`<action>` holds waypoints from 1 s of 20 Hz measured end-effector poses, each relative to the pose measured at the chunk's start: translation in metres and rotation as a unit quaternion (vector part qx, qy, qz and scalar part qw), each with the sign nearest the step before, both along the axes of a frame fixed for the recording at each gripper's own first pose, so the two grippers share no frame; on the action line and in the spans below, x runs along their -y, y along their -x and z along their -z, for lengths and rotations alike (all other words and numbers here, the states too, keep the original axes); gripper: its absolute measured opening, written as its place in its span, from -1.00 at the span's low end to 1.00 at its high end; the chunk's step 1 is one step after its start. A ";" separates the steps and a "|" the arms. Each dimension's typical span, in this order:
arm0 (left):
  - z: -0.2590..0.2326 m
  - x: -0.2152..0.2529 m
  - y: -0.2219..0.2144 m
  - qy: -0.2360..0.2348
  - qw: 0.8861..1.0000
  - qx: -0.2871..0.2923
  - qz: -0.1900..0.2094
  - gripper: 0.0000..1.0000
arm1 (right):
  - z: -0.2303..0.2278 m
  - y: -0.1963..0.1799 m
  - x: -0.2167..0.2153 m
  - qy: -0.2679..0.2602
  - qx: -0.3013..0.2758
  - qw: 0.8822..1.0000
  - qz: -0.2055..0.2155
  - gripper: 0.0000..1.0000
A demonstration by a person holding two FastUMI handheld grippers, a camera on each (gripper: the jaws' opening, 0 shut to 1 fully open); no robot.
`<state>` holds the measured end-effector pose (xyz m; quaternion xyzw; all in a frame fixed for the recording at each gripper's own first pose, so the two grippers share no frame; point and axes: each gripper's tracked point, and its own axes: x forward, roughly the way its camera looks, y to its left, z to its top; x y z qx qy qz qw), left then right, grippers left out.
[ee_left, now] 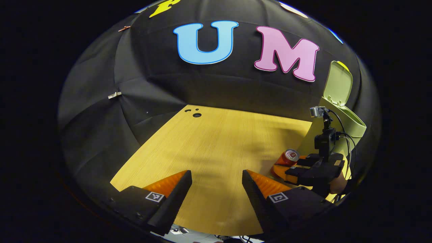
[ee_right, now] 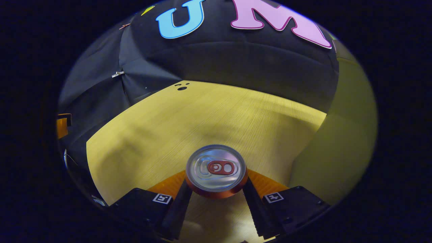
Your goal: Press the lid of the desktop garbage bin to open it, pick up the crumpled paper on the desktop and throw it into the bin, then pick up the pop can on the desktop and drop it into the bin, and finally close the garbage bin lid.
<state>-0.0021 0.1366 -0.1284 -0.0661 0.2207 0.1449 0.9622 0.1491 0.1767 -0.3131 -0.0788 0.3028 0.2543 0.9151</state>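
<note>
Pop can (ee_right: 216, 170) upright on worktop (ee_right: 162, 135), just beside open bin (ee_right: 341, 135), squeezed mid-body by right hand-held gripper (ee_right: 216, 189). Probably light, smooth, easily dented (grip gently). Left hand-held gripper (ee_left: 217, 189) wide, holding nothing.

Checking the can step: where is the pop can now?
The pop can stands upright between the right gripper fingers, beside the open bin.

Left gripper (ee_left: 217, 177) agape, right gripper (ee_right: 216, 185) clamped.

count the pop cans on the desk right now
1: the pop can stands upright between the right gripper fingers, beside the open bin. Others may be hidden behind the bin.
</note>
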 end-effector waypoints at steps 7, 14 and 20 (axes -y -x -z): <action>-0.013 0.013 -0.002 -0.017 0.999 0.021 0.039 0.92 | -0.049 0.028 0.004 -0.013 0.014 1.000 0.007 0.67; -0.022 0.020 0.012 -0.027 0.996 0.048 0.070 0.92 | -0.129 0.057 0.017 -0.010 0.064 0.998 0.004 0.67; -0.009 0.024 0.015 -0.018 0.994 0.049 0.092 0.92 | -0.194 0.075 0.035 -0.040 0.091 0.995 0.029 0.66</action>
